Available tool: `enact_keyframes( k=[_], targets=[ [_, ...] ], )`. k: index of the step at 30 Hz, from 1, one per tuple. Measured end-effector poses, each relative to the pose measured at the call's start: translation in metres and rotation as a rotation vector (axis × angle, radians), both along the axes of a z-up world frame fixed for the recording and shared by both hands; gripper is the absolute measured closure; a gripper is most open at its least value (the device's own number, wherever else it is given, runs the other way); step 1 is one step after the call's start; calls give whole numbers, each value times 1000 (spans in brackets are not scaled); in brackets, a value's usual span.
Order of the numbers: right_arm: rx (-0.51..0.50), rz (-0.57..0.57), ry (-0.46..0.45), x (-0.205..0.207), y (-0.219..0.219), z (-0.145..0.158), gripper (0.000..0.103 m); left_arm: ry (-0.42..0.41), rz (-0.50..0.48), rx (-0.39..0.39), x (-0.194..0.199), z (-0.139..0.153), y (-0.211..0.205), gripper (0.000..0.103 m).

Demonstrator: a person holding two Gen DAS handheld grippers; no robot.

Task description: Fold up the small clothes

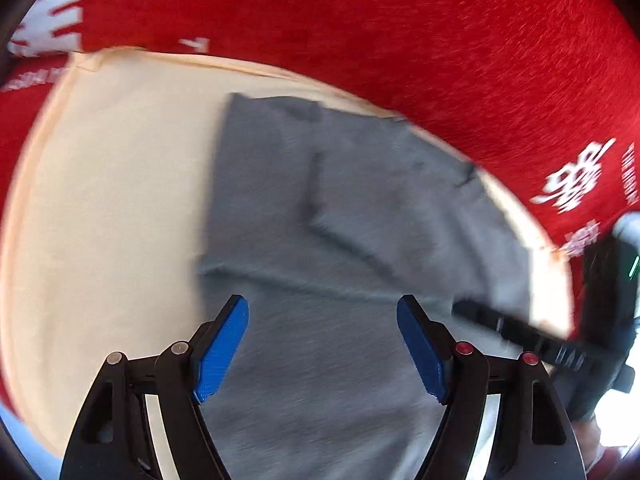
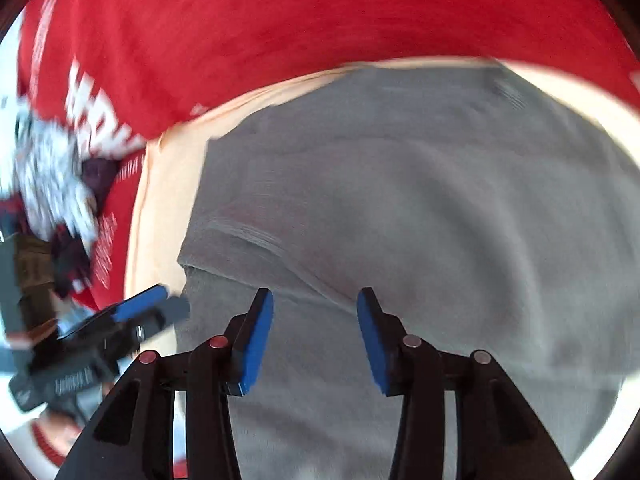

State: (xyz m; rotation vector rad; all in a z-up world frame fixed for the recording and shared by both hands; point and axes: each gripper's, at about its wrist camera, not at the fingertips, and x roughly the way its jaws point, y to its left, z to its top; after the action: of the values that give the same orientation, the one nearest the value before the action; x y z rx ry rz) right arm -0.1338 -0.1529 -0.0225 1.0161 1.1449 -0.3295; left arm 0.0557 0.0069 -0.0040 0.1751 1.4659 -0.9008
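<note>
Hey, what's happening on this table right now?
A person is folding a grey garment that lies on a cream mat over a red printed cloth. The left hand-held gripper and the right hand-held gripper both hover over the garment, open, holding nothing. The garment looks partly folded, with creases across it. The pictures are blurred.

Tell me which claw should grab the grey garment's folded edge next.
Probably the right claw: it is open with the grey garment fold ridge just ahead between its fingers. The left claw, also open, sits farther back from it.
</note>
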Motion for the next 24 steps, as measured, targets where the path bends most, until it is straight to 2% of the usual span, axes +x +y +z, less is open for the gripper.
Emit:
enact_keyframes(
  k=[2,5,8,10,12,13,14,16,17,18,19,22,24],
  targets=[
    [41,-95,1,-30,-11,-3,55,63,-8,-37,3,-8,-20,25],
    [99,-255,-19,-87,-32,-2,55,144,3,-42,6,-28,-44,26],
    [139,-424,-37,-140,-48,-7,55,173,45,-28,11,-40,-55,26],
    [162,-508,-50,-161,-54,-11,55,179,85,-31,15,-43,-57,26],
    [204,-624,-76,-190,-62,-20,55,171,113,-44,19,-43,-57,47],
    [217,-661,-84,-198,-68,-23,55,168,110,-39,20,-45,-59,74],
    [238,-729,-97,-211,-74,-29,55,162,102,-23,21,-49,-61,95],
    [274,-822,-132,-228,-83,-38,55,148,99,-18,22,-50,-61,95],
    [287,-845,-141,-231,-86,-39,63,139,99,-26,21,-48,-60,95],
    [271,-853,-120,-233,-92,-37,92,123,96,-35,20,-44,-58,95],
    [242,-837,-108,-231,-95,-32,96,105,89,-44,18,-39,-56,95],
    [95,-675,-77,-219,-109,-9,96,66,60,-47,10,-33,-49,95],
    [61,-597,-20,-211,-110,-14,96,52,44,-8,5,-44,-46,95]
  ],
)
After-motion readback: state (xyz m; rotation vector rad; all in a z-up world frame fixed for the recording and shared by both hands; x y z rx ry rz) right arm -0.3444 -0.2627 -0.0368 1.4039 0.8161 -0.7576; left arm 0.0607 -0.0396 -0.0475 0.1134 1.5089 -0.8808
